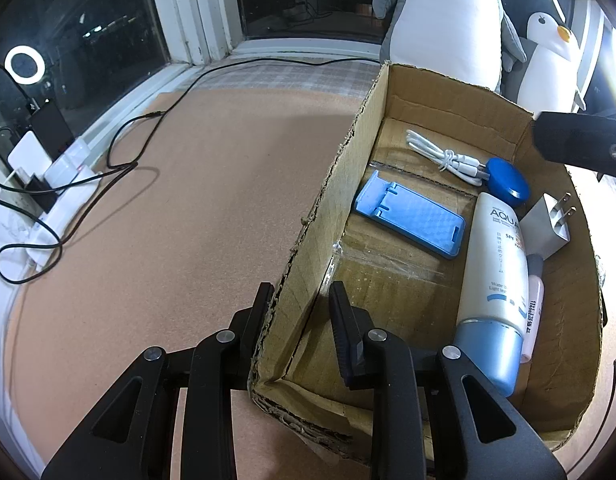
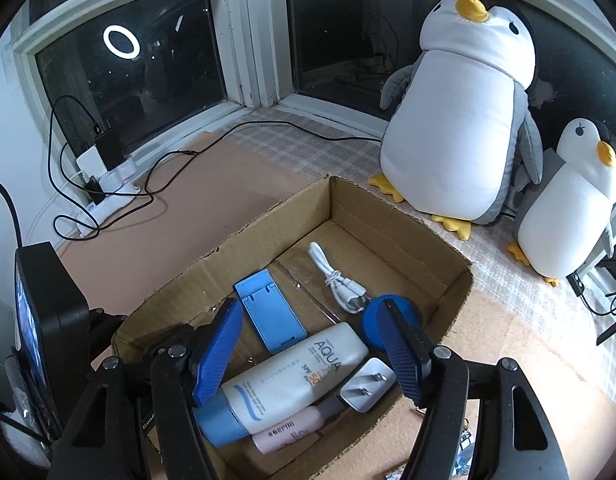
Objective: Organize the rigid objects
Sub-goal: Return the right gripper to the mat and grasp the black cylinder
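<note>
My left tongs (image 1: pixel 298 300) pinched box (image 1: pixel 447 92) wall, stiff, light. Right tongs (image 2: pixel 311 328) stood wide, empty, above tube (image 2: pixel 292 376) in box. Tube slippery; grab middle.

We see a tabletop (image 1: pixel 196 208) covered with a brownish mat, and a pale checked cloth (image 2: pixel 276 140) showing past the mat toward the windows. An open cardboard box (image 2: pixel 387 216) sits directly on the mat. To the left, by the window frame, a white power strip (image 2: pixel 116 196) with plugs in it rests on the surface, and black cables (image 1: pixel 120 168) loop from it across the mat. On the checked cloth beyond the box stand a large plush penguin (image 2: pixel 459 120) and a smaller plush penguin (image 2: pixel 575 208), side by side, the large one just behind the box's far corner.
</note>
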Demonstrator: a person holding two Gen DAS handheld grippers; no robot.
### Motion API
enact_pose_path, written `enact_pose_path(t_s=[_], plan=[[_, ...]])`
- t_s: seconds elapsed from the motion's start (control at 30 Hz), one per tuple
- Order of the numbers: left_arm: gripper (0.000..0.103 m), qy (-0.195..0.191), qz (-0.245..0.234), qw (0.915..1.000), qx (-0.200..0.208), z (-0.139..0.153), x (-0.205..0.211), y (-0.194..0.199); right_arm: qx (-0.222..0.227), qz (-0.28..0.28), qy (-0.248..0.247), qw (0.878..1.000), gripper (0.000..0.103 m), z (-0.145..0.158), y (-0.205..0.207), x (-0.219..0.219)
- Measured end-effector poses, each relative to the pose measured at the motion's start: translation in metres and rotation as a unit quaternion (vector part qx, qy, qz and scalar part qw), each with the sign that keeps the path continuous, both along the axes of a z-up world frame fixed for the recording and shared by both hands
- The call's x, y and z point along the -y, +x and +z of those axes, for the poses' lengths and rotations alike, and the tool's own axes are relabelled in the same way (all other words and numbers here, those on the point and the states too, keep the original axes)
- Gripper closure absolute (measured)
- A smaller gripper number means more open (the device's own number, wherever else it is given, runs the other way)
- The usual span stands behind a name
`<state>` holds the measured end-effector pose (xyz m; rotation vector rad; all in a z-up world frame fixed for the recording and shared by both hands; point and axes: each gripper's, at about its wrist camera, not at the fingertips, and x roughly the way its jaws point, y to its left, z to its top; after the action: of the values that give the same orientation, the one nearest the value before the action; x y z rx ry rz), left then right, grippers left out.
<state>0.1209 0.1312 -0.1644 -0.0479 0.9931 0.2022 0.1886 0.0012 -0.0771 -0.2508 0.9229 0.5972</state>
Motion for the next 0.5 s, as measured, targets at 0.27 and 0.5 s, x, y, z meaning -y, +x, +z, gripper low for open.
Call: enact_pose_path(t_s=[0.27,0.5], plan=[[0.078,0.0,0.0,1.0,0.0,0.0,0.0,0.0,-0.001,-0.023,0.016,1.0,0.037,0.015,-0.008,0.037],[0.078,0.0,0.0,1.0,0.0,0.0,-0.001,-0.001,-0.01,-0.062,0.031,0.998,0.037,0.027,-0.015,0.093]])
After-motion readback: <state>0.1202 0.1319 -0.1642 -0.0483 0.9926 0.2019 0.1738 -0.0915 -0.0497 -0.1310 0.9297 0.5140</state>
